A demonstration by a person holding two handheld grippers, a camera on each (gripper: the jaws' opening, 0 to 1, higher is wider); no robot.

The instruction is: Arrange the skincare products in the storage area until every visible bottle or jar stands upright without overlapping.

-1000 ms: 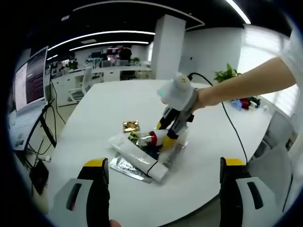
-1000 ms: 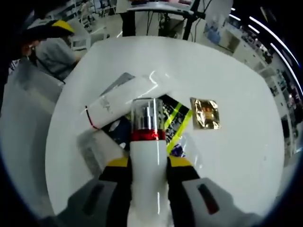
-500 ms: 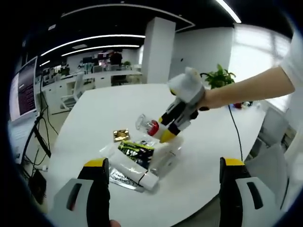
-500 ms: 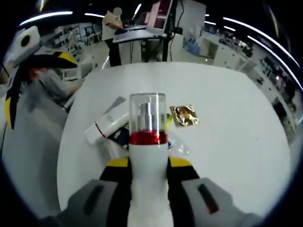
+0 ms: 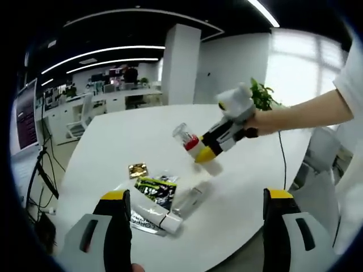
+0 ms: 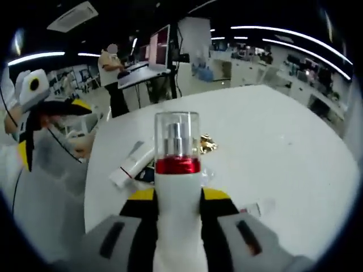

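R gripper (image 6: 177, 212) is pinching the white pump bottle w/ red collar and clear cap (image 6: 177, 170), holding it above the white round table (image 5: 249, 198). L gripper (image 5: 195, 218) is hanging w/ jaws spread, empty. White tube (image 5: 154, 216), black-green sachet (image 5: 156, 187), probably more, are lying flat at 7 o'clock; nothing standing yet.

Right tongs (image 6: 177, 198): jaws clamped on white pump bottle (image 6: 177, 170), held aloft by bare forearm (image 5: 300, 110).
Left tongs (image 5: 195, 218): jaws spread wide.

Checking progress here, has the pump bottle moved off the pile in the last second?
Yes. The right gripper has lifted the pump bottle up and away from the white tube.
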